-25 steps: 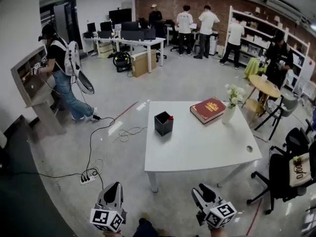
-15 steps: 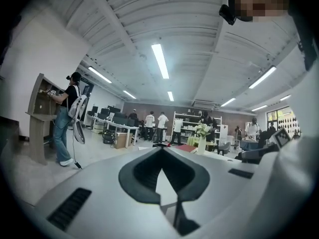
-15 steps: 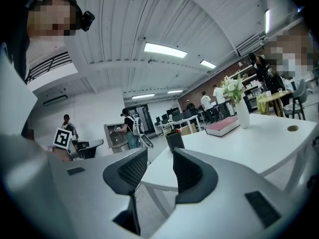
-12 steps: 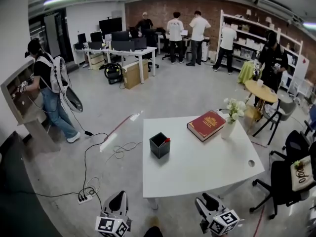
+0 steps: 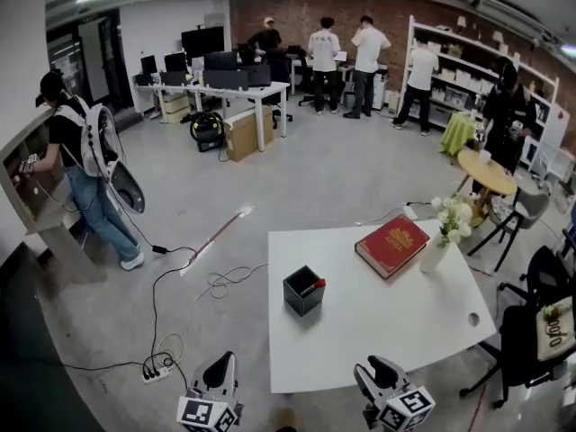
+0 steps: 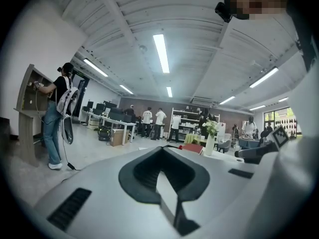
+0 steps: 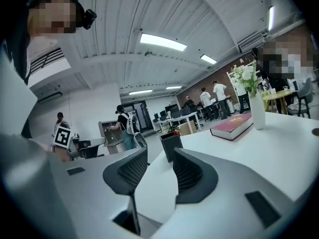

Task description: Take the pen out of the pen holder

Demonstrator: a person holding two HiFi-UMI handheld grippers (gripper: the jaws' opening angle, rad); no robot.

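Pen (image 5: 312,286) stands in holder (image 5: 304,292) on worktop (image 5: 378,322); left view misses them; left tool (image 6: 162,151) jaws together; right tool (image 7: 159,156) apart, empty.

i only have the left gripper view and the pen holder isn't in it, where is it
Observer: In the head view the black pen holder stands on the white table, near its left edge.
Operator: is the pen in there
Observer: Yes, a pen with a red end sticks out of the top.
Operator: and the right tool, open or shut
Observer: The right tool has its jaws apart with nothing between them. In the right gripper view the pen holder shows just beyond them, not yet reached.
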